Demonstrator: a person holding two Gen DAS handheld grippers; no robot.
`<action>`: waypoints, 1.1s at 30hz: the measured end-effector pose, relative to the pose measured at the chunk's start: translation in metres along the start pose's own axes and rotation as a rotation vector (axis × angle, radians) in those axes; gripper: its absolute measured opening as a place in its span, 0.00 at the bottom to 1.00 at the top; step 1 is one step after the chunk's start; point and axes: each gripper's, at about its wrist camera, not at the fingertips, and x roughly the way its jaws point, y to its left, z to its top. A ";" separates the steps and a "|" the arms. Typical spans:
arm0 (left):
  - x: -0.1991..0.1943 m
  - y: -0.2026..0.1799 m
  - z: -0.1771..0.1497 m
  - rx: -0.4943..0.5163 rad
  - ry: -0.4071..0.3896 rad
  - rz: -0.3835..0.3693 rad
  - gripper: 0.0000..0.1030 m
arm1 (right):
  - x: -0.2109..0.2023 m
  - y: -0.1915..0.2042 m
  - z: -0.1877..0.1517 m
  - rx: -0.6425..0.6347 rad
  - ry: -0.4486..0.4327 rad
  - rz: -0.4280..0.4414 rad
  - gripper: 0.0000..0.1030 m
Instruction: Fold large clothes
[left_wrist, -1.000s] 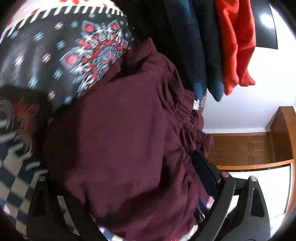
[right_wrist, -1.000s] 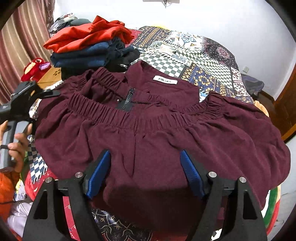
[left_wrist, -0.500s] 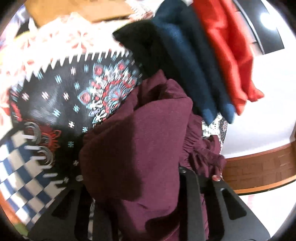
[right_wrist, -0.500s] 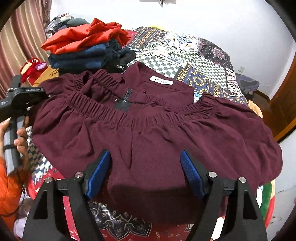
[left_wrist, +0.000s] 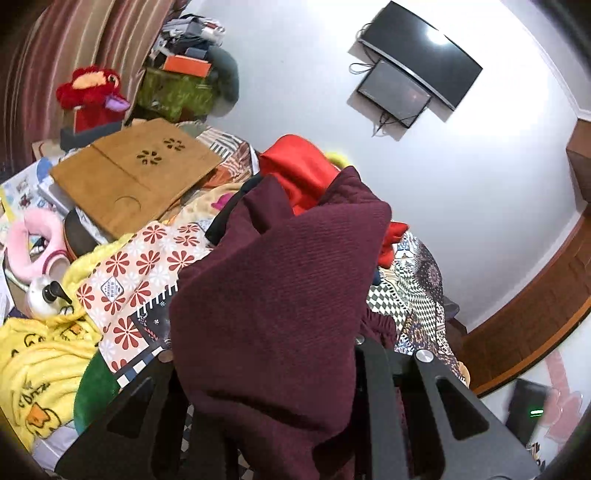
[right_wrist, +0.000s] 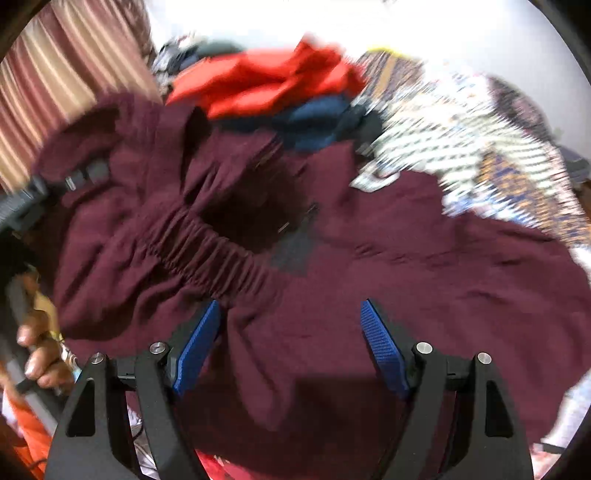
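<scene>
Left tongs (left_wrist: 280, 369), jaws just closed, clamp a lifted fold of the maroon garment (right_wrist: 332, 258) spread on the bed (right_wrist: 498, 140), right tongs (right_wrist: 288, 343) released above its near hem, red-and-blue pile (right_wrist: 280, 92) beyond.

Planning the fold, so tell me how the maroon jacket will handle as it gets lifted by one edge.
Probably floppy: where the left gripper is shut on it, the maroon jacket hangs in a limp drape. Its ribbed weave suggests a secure, non-slippery hold. The gathered elastic band will likely bunch and pull folds crooked.
</scene>
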 end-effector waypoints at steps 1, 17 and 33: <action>-0.005 -0.001 -0.002 0.010 0.000 0.002 0.19 | 0.015 0.005 -0.003 -0.008 0.030 0.005 0.74; 0.023 -0.155 -0.026 0.312 -0.011 -0.049 0.20 | -0.075 -0.111 -0.024 0.229 -0.161 0.034 0.73; 0.125 -0.311 -0.214 0.753 0.419 -0.142 0.46 | -0.202 -0.234 -0.106 0.542 -0.386 -0.289 0.73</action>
